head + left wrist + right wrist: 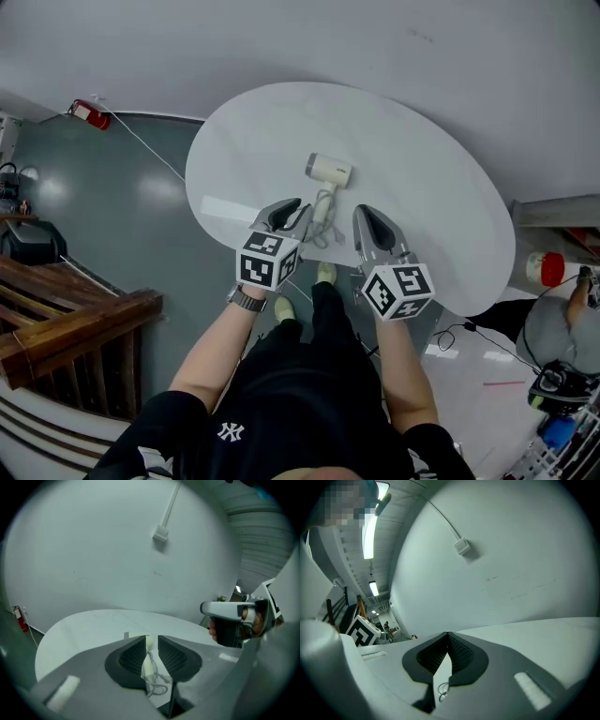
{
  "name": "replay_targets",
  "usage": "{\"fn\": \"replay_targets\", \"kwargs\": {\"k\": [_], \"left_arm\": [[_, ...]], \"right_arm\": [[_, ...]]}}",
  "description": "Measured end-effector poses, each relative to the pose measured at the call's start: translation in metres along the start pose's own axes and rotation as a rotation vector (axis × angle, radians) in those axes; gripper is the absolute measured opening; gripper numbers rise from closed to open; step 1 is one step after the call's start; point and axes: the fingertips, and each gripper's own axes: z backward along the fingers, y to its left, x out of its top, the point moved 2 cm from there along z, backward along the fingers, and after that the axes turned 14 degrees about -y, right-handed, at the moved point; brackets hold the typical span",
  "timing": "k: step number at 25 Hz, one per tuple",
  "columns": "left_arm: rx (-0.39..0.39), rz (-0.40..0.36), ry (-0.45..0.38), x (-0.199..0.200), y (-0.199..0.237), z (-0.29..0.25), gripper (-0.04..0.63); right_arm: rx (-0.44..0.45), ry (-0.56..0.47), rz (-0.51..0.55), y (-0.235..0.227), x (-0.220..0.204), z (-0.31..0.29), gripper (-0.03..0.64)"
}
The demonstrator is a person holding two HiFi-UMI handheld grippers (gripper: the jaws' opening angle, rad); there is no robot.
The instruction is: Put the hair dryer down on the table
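Head view is showing the hair dryer (pixel 330 170) lying on its side on the round white table (pixel 422 187), a little toward the table's near edge, with its cord (pixel 320 234) trailing closer to that edge. The left gripper (pixel 298 208) and the right gripper (pixel 364 214) are hovering over the table's near edge, one on either side of the cord.

Left gripper view is showing its jaws standing narrowly apart with nothing gripped. The dryer's handle and looped cord are showing through the gap, resting on the table beyond.

Right gripper view is showing its jaws meeting at the tips, empty. A loop of cord on the table is peeking through the opening beneath the tips, and the table's surface is stretching away beyond the jaws.
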Motion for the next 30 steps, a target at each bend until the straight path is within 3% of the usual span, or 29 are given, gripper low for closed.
{"fn": "replay_targets", "kwargs": {"k": [8,30], "left_arm": [[-0.057,-0.013,-0.118,0.043,-0.019,0.065,0.001],[-0.194,-0.059,-0.403,0.123,-0.087,0.206,0.001]], "right_arm": [[0.019,-0.036,0.053,0.054,0.011,0.026,0.023],[0.083,-0.221,0.203,0.162,0.084,0.089,0.021]]}}
